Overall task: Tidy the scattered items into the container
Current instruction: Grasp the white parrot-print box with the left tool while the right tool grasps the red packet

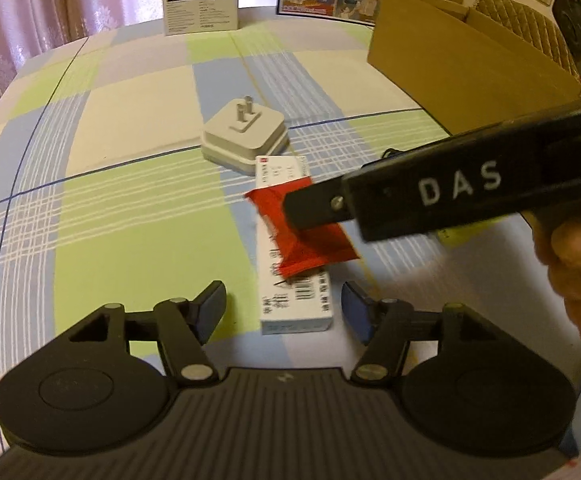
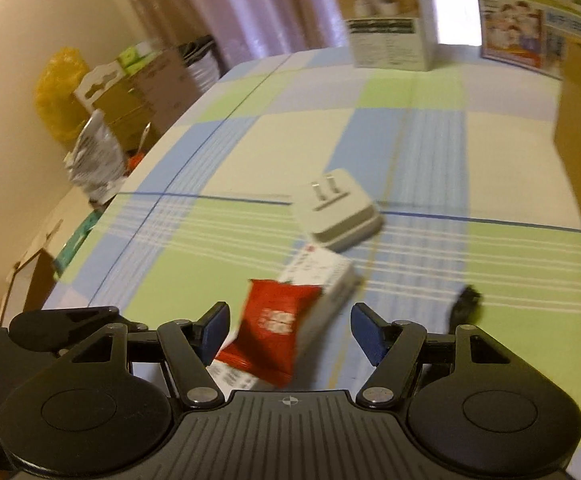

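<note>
Left gripper [image 1: 283,306]: my jaws stand apart over the tabletop [image 1: 130,240], gripping nothing; the near end of the long white printed cardboard box [image 1: 296,308] lies between the blue pads without touching either.
Right gripper [image 2: 289,330]: my jaws stand apart too; the red crinkled foil sachet [image 2: 276,326] sits in the gap, its left edge close to the left pad. Whether it touches, I cannot tell (blur).
Right gripper, seen from the left wrist: one black finger reaches in from the right, its tip over the red sachet [image 1: 322,246].
Red sachet: lies tilted across the white box, on top of it.
White box: flat on the checked green, blue and cream cloth of the tabletop, its far end just beside the white square plug adapter [image 1: 244,140].
Plug adapter: rests on its face, two metal prongs pointing up.
Container: brown cardboard box [image 1: 462,68], open at the top, at the right of the tabletop, well apart from the scattered items.
Small black object [image 2: 466,304]: on the cloth right of the white box; too blurred to identify.
Hand [image 1: 574,264]: my fingers show at the right edge, around the right gripper's handle.
</note>
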